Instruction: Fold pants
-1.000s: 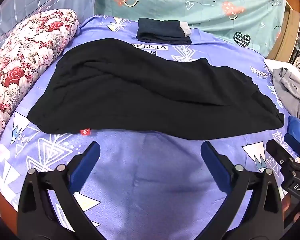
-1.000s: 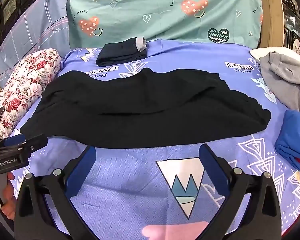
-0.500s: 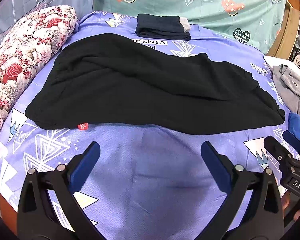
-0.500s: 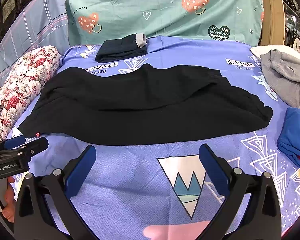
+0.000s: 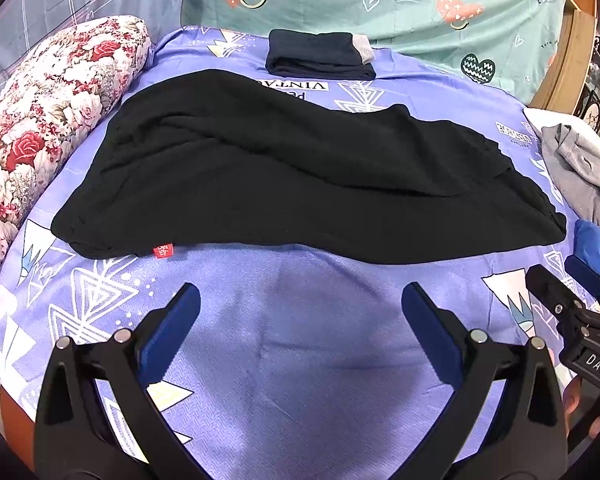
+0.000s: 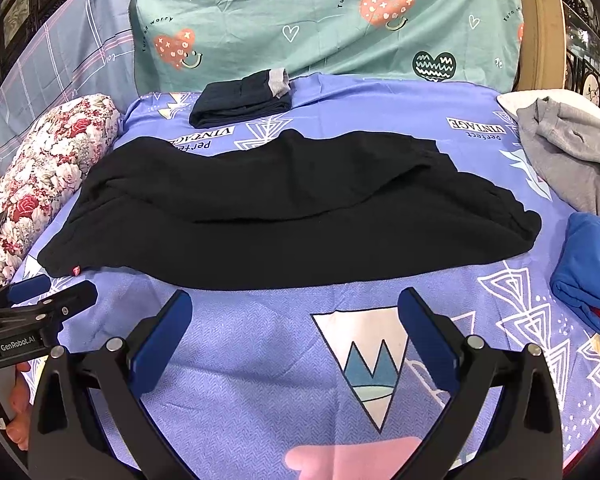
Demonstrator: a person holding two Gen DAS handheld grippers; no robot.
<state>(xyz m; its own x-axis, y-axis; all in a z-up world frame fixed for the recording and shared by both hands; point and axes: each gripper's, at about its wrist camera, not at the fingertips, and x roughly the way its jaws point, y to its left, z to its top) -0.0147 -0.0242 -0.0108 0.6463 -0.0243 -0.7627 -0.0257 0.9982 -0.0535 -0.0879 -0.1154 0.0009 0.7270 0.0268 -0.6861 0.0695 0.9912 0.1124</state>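
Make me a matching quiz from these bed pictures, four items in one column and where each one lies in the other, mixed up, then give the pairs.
Things:
1. black pants
2. dark folded garment
3. floral pillow
4. blue garment

Places:
A. along the bed's left edge
B. at the right edge, nearer than the grey garment
C. spread across the middle of the purple sheet
D. at the far end, by the teal heart-print cloth

Pairs: 1-C, 2-D, 3-A, 4-B
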